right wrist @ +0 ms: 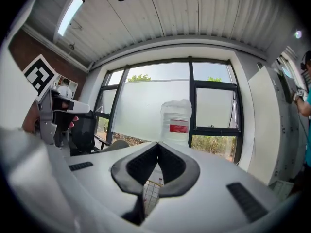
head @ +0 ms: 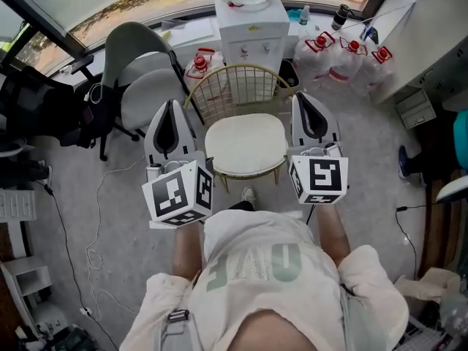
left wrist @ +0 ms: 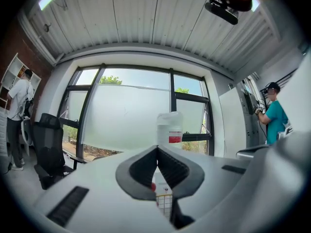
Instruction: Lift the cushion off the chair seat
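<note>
A cream cushion [head: 245, 143] lies on the seat of a gold wire chair [head: 238, 90] right in front of me. My left gripper [head: 172, 102] hangs beside the cushion's left edge, held level, its jaws shut with nothing in them. Level too, my right gripper [head: 298, 96] is at the cushion's right edge, also shut and empty. Neither touches the cushion. In the left gripper view the closed tips [left wrist: 157, 147] point at the window, with a bit of the wire chair [left wrist: 165, 204] below them. The right gripper view shows the same: closed tips [right wrist: 158, 143] above the wire chair [right wrist: 151, 192].
A white water dispenser [head: 252, 28] stands just behind the chair, its bottle [left wrist: 169, 127] ahead of both grippers. A grey office chair [head: 142, 79] is at the left, water jugs [head: 344, 57] at the back right, a cable [head: 95, 225] on the floor.
</note>
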{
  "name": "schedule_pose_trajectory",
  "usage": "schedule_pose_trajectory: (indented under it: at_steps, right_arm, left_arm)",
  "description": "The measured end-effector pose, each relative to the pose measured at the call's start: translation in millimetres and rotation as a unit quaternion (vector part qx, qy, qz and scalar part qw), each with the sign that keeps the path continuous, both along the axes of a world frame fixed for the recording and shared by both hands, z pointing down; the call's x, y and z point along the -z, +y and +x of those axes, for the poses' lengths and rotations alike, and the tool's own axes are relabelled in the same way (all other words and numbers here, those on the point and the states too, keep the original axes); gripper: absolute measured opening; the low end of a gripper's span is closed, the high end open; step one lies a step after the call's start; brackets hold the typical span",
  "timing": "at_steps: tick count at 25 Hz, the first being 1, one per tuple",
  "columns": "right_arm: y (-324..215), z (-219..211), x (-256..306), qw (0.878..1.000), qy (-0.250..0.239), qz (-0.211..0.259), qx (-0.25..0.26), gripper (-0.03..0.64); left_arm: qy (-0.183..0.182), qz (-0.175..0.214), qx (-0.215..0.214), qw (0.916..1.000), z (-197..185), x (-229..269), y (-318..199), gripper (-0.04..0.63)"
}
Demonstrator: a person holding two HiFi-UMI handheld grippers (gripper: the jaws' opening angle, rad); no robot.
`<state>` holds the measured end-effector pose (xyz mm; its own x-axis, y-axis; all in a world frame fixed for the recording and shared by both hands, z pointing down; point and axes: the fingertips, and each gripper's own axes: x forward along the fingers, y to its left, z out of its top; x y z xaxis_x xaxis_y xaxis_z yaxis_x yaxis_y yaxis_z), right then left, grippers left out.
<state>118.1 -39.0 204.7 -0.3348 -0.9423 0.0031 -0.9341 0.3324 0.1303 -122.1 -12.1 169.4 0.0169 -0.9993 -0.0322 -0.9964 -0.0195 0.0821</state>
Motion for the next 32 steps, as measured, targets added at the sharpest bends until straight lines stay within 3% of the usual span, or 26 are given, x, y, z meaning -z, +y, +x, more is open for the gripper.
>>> schedule_pose_trajectory:
  at_steps: [8, 12, 24, 32]
  right_arm:
    - [-48, -40, -24, 0.998, 0.006, -0.044, 0.040, 0.017]
    - [-61, -33, -27, 0.998, 0.008, -0.048, 0.040, 0.017]
    - [-78, -9, 5, 0.996, -0.039, -0.007, 0.079, 0.017]
    - [-84, -24, 22, 0.989, -0.070, 0.017, 0.131, 0.017]
  left_arm:
    - [0.007, -0.030, 0.009, 0.9995, -32, -19, -61, 0.014]
    - [0.010, -0.055, 0.017, 0.9983, -28, -32, -74, 0.014]
    - [-0.022, -0.028, 0.026, 0.9990, 18, -15, -77, 0.014]
    - [-0.020, -0.016, 0.055, 0.9981, 8, -9, -70, 0.013]
